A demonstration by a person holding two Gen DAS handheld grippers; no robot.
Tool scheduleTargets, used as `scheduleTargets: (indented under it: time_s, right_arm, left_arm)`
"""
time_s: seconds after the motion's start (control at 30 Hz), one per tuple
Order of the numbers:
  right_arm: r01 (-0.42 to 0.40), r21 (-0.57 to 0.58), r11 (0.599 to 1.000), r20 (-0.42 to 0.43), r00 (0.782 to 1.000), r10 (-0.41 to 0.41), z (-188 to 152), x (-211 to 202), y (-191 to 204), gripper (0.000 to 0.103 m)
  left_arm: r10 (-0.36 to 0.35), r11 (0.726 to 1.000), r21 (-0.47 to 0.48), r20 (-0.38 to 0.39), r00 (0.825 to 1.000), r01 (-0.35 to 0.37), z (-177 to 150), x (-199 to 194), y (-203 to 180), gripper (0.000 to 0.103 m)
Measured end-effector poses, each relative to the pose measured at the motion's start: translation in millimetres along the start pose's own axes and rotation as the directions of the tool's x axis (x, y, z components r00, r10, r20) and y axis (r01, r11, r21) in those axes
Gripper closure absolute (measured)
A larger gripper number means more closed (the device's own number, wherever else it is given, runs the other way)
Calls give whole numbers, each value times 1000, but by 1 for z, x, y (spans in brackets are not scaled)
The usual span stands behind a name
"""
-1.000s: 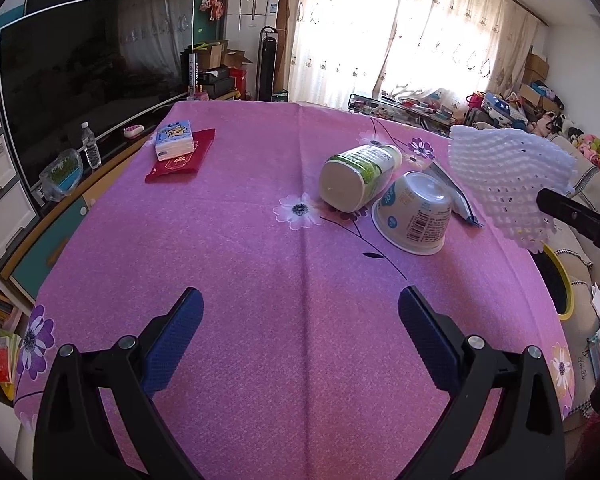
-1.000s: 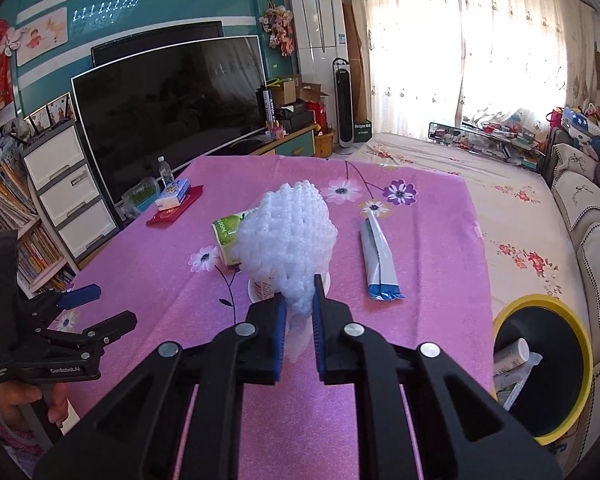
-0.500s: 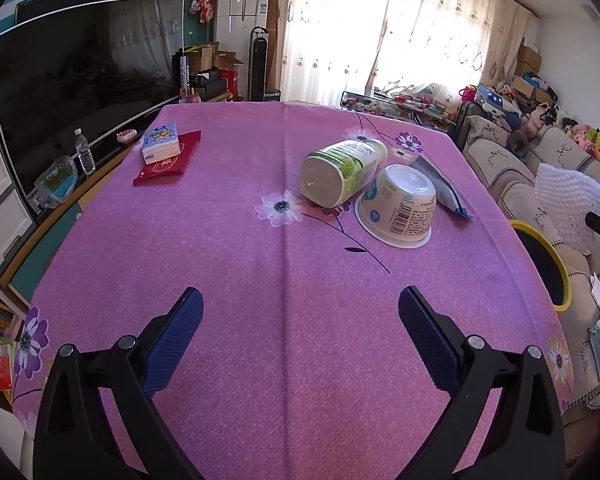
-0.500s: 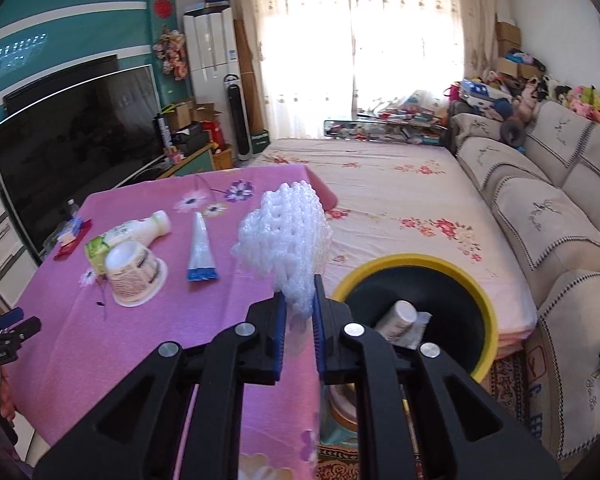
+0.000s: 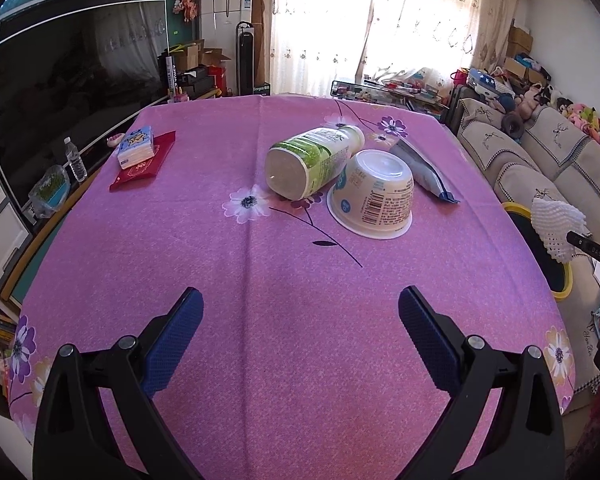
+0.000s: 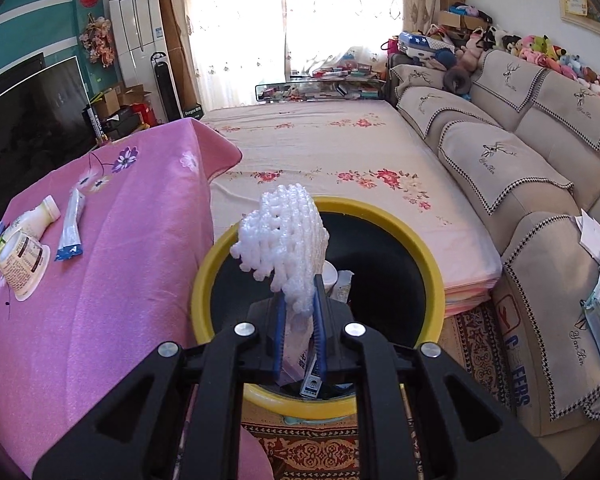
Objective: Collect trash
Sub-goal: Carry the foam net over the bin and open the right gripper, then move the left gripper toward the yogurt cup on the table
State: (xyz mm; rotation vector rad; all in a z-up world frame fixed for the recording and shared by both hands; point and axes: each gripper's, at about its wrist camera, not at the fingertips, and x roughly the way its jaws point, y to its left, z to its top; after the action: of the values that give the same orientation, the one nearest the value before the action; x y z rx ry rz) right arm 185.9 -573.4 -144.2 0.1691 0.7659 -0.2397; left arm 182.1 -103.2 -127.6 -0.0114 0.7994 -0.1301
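- Foam net: white mesh fruit sleeve, pinched at its lower end between the jaws of your right gripper and held directly above the mouth of the yellow-rimmed bin. It looks nearly weightless, soft and springy; it crushes under the pads without harm and likely springs back on release, so it may cling for a moment or drift as it falls.
- Bin: stands on the floor just beside the table; some wrappers and a small container already lie inside.
- Left gripper: jaws spread wide, holding nothing, low over the near part of the pink cloth.
- Bottle: on its side, smooth and round, probably light and prone to roll. Take it across the body.
- Cup: upside down, touching the bottle; thin plastic, dents easily. Grip the side wall gently.
- Pouch: flat and limp, just behind the cup. Pinch one edge.
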Motion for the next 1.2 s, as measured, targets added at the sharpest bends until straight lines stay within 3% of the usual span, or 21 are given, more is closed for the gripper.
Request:
scheduleTargets:
  time_s: [0.2, 0.27, 0.3, 0.43, 0.77, 0.97, 1.2]
  right_arm:
    - [18, 17, 1000, -2, 1000, -18, 1, 12, -10, 86]
    - [22, 22, 1000, 2, 1000, -22, 2, 12, -10, 69]
    - [20, 27, 999, 8, 1000, -20, 2, 11, -11, 56]
    - [31, 22, 999, 41, 999, -32, 5, -1, -6, 49]
    - [-31, -26, 999, 81, 996, 33, 3, -27, 21, 45]
    - [-58, -27, 998, 58, 997, 59, -1, -23, 27, 45]
    - [-75, -26, 997, 38, 996, 76, -3, -14, 31, 45]
  left_arm:
    - [0, 1000, 14, -11, 1000, 0, 1, 4, -6, 6]
    - [-1, 1000, 17, -13, 1000, 1, 0, 5, -8, 6]
    - [-2, 1000, 18, -15, 1000, 2, 0, 6, -9, 6]
    - [-14, 999, 29, -26, 1000, 14, 2, 10, -12, 6]
    - [-172, 975, 141, -29, 985, 174, 36, 38, -37, 6]
    - [-155, 961, 226, -33, 987, 159, 56, 69, -60, 6]
    - [-135, 960, 241, -37, 990, 140, 74, 100, -72, 6]
